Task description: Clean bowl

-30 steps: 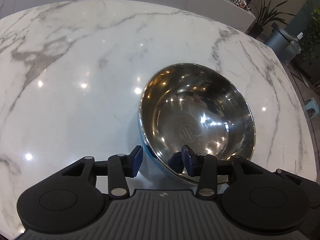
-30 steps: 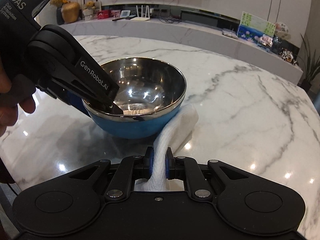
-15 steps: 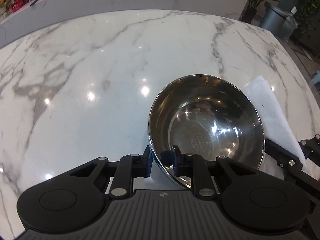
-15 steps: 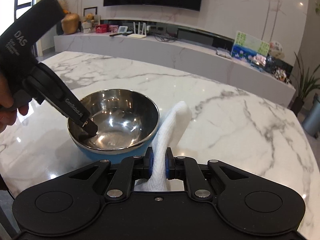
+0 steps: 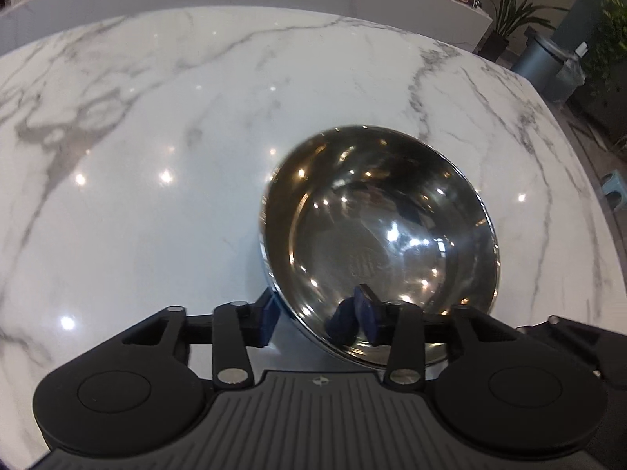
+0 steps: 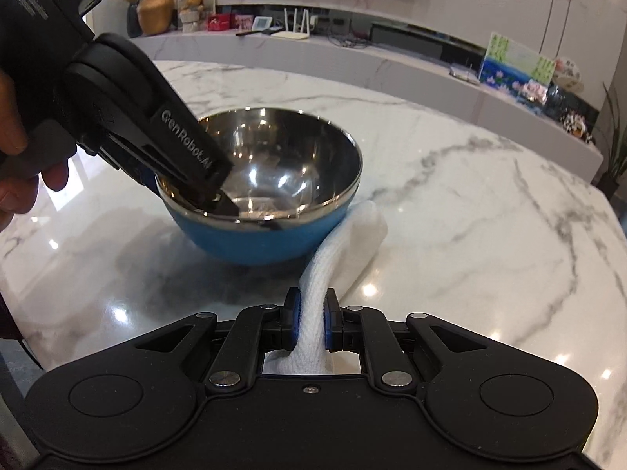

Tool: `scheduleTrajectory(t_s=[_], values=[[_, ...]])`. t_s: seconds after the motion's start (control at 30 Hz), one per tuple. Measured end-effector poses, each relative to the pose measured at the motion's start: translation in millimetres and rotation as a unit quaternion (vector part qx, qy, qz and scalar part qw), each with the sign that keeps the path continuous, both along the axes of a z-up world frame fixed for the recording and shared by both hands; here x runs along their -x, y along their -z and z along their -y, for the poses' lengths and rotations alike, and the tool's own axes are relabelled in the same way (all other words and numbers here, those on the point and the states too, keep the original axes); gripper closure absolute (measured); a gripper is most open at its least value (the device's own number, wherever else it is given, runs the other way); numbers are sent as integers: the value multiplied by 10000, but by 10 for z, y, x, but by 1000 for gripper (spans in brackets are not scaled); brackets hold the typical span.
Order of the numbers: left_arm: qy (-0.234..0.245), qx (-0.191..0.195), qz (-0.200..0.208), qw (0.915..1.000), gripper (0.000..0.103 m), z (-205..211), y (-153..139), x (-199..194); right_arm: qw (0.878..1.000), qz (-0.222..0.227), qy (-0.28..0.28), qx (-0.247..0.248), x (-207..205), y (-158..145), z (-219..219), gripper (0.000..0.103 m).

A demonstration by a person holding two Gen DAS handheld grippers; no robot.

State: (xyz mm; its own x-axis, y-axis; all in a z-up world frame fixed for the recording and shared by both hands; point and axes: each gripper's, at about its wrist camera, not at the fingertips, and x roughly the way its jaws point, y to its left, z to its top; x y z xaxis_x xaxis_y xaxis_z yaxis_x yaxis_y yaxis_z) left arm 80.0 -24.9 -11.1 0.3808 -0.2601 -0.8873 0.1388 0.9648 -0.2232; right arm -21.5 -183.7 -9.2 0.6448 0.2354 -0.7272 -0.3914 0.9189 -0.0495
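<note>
Steel bowl (image 6: pixel 270 180), left tongs (image 5: pixel 313 313) astride rim, cloth (image 6: pixel 333 258)

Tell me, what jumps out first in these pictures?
A shiny steel bowl with a blue outside sits on a white marble table. The left gripper straddles its near rim, one finger inside, one outside. The right gripper pinches a white cloth that trails up beside the bowl.

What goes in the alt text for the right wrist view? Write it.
The right hand-held gripper pinches a white cloth beside a steel bowl with a blue outside on a marble table. The left hand-held gripper straddles the bowl's near rim.
</note>
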Motion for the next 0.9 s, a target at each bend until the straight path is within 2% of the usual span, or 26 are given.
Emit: scheduleTrajectory(t_s=[0.13, 0.27, 0.47, 0.73, 0.9], values=[[-72, 24, 2, 10000, 60, -12, 1, -18, 10000, 9, -6, 3, -12, 0, -3, 93], [-23, -32, -10, 10000, 69, -32, -18, -57, 9999, 106, -12, -21, -19, -49, 26, 93], [414, -288, -43, 9987, 80, -61, -84, -136, 9993, 361, 65, -61, -71, -171, 119, 93], [919, -570, 80, 9941, 80, 13, -119, -112, 9988, 491, -36, -65, -109, -257, 148, 93], [1160, -607, 418, 9905, 79, 9, -96, -64, 9992, 366, -158, -59, -71, -194, 105, 93]])
